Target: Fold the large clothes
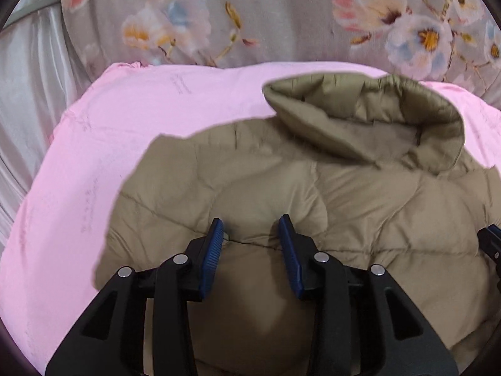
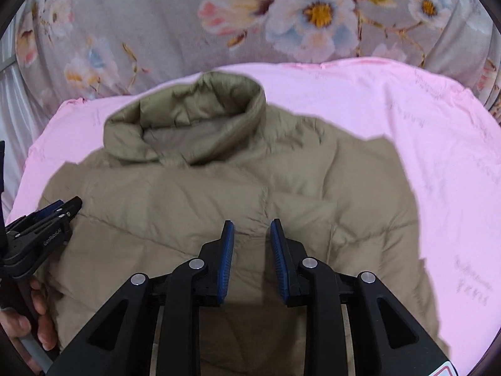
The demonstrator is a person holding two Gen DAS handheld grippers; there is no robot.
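Note:
A khaki quilted puffer jacket [image 1: 313, 194] lies on a pink sheet [image 1: 103, 144], its hood [image 1: 369, 119] toward the far side. It also shows in the right wrist view [image 2: 219, 194], with the hood [image 2: 188, 122] at upper left. My left gripper [image 1: 252, 228] is open and empty, fingertips just over the jacket's quilted body. My right gripper [image 2: 252, 230] is open and empty over the jacket's middle. The left gripper [image 2: 59, 210] also shows at the left edge of the right wrist view, over the jacket's left side. The right gripper's tip [image 1: 491, 238] shows at the right edge of the left wrist view.
A grey floral quilt [image 2: 250, 15] lies bunched behind the pink sheet [image 2: 438, 163]. Pale satin fabric [image 1: 28, 100] hangs at the far left. A hand [image 2: 34, 322] holds the left gripper's handle at lower left of the right wrist view.

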